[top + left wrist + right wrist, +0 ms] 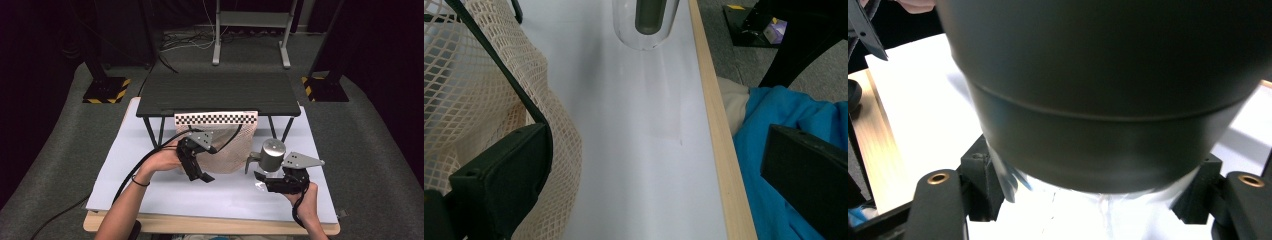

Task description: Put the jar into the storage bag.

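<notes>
A beige mesh bag (pixel 231 145) with a checkered strip along its top hangs from the front edge of a small black table (pixel 220 94). My left gripper (pixel 200 175) is at the bag's lower left and is open. In the left gripper view (pixel 654 190) the mesh bag (pixel 469 100) lies against the left jaw, with bare board between the jaws. A metal cup (pixel 271 154) with a side handle and a clear base stands on the white board (pixel 150 190). My right gripper (pixel 267 182) is shut on its base. The cup (pixel 1098 90) looms close above that gripper (pixel 1088 200).
The white board covers a wooden table whose edge (pixel 719 150) runs past the left gripper. Blue cloth (pixel 784 115) lies beyond that edge. A black cable (pixel 150 155) trails from the left gripper. Stand bases (pixel 106 90) and frame legs (pixel 250 40) are on the floor behind.
</notes>
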### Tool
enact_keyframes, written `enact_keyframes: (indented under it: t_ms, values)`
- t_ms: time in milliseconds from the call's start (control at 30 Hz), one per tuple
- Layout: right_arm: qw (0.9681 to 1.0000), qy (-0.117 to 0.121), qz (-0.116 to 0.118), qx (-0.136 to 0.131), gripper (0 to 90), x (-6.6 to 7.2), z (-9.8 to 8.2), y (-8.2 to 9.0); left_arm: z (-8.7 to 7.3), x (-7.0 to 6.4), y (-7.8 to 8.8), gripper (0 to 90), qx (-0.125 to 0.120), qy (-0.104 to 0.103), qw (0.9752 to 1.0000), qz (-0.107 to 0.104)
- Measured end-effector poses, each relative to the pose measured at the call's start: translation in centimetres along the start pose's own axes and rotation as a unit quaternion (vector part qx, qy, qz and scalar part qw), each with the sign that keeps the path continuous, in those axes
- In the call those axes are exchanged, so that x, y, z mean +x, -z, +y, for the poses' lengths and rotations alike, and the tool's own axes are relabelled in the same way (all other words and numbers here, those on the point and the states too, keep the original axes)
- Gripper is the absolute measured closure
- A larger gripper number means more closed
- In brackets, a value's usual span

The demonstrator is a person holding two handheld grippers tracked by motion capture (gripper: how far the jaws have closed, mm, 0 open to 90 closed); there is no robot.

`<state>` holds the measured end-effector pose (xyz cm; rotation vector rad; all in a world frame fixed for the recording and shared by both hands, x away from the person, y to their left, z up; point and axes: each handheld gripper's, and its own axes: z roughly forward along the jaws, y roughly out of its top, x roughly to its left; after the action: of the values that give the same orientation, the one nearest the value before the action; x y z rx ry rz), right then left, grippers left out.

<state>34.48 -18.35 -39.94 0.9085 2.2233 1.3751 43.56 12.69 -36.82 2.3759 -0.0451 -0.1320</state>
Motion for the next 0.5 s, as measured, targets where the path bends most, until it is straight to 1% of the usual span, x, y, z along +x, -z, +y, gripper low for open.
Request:
enact_keyframes:
  t_ms: [200,500]
  values:
    - [1.0000,0.002,0.003,-0.001,30.0,0.0,0.5,-0.4,0.1,0.0,0.0,0.0,0.002,-0.002,1.0000,0.000]
    - [0.9999,-0.001,0.008,-0.008,30.0,-0.5,1.3,-1.2,0.0,0.0,0.0,0.0,0.000,-0.002,1.0000,0.000]
